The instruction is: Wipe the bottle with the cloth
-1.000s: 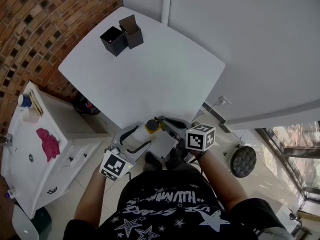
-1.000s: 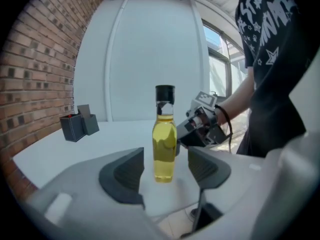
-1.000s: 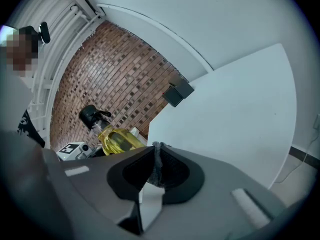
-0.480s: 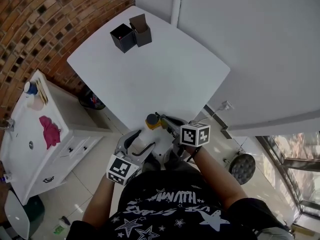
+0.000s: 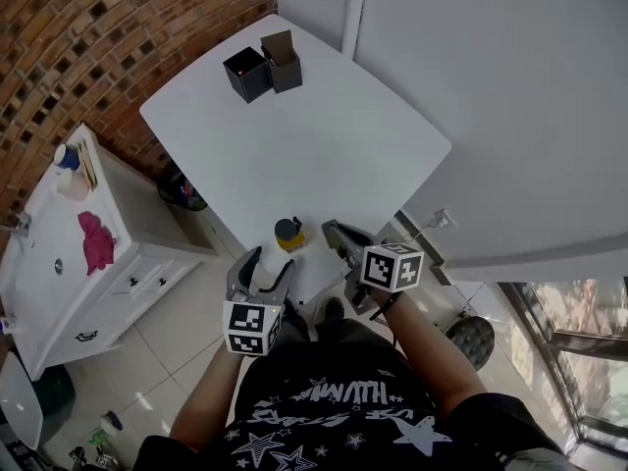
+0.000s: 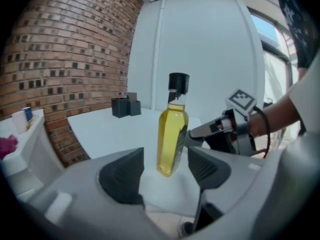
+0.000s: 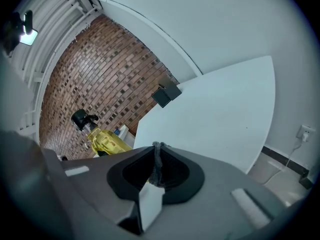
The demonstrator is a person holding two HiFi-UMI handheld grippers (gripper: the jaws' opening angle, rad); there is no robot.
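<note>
Bottle [image 6: 172, 129]: upright at the near edge of the table [image 5: 324, 135] (yellow liquid, black cap).
Left gripper [image 6: 165, 171]: released, bottle just beyond it.
Right gripper [image 7: 157, 148]: clenched on cloth [image 7: 152, 194].

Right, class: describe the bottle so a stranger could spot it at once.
Find the white table beside the brick wall. Near its front edge stands the bottle. Unlike the two dark boxes at the far corner, it is clear, yellow-filled and black-capped.
</note>
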